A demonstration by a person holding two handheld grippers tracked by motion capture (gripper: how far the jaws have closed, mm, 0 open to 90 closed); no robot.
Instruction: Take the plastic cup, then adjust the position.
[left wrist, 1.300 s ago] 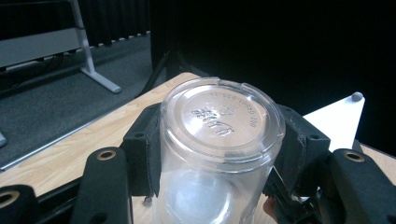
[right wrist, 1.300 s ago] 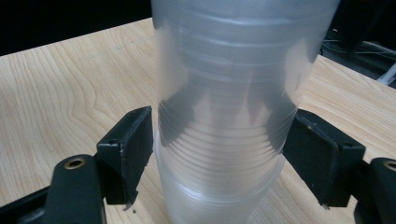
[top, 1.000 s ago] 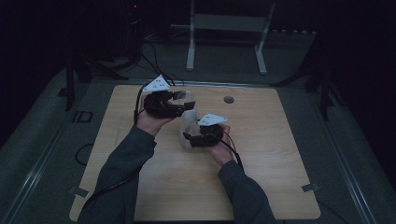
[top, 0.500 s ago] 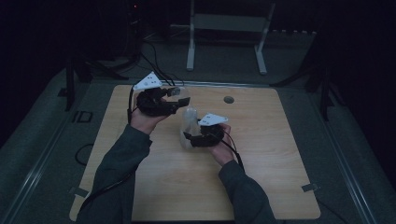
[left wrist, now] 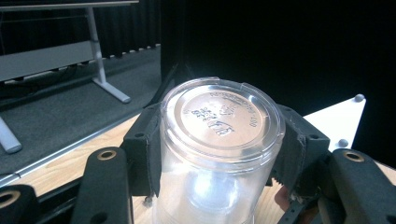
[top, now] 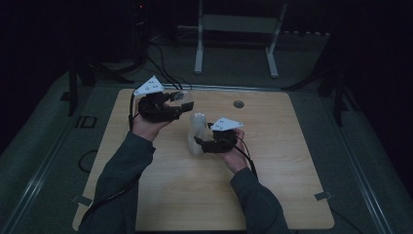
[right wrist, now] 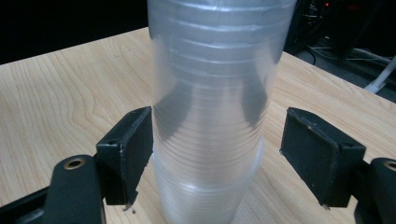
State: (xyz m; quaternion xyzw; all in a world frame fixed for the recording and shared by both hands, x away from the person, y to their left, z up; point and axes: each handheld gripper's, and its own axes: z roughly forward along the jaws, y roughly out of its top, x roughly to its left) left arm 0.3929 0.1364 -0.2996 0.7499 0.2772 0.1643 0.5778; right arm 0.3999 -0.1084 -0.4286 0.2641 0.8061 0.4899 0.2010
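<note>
Between my left gripper's (left wrist: 217, 140) fingers, a clear cup (left wrist: 219, 116) sits clamped. My right gripper (right wrist: 217, 158) is open around the stack (right wrist: 215, 102), left pad touching; the stack may tip.

Light wooden tabletop (top: 292, 195) with rounded corners, resting on a dark floor (top: 370, 146). A stack of clear plastic cups (top: 196, 136) stands upside down on the tabletop, directly between the jaws of the right hand-held gripper (top: 198, 142) and just beside and below the left hand-held gripper (top: 187, 101). A small round dark hole or disc (top: 238, 104) sits on the tabletop beyond the right hand-held gripper; which it is cannot be told.
</note>
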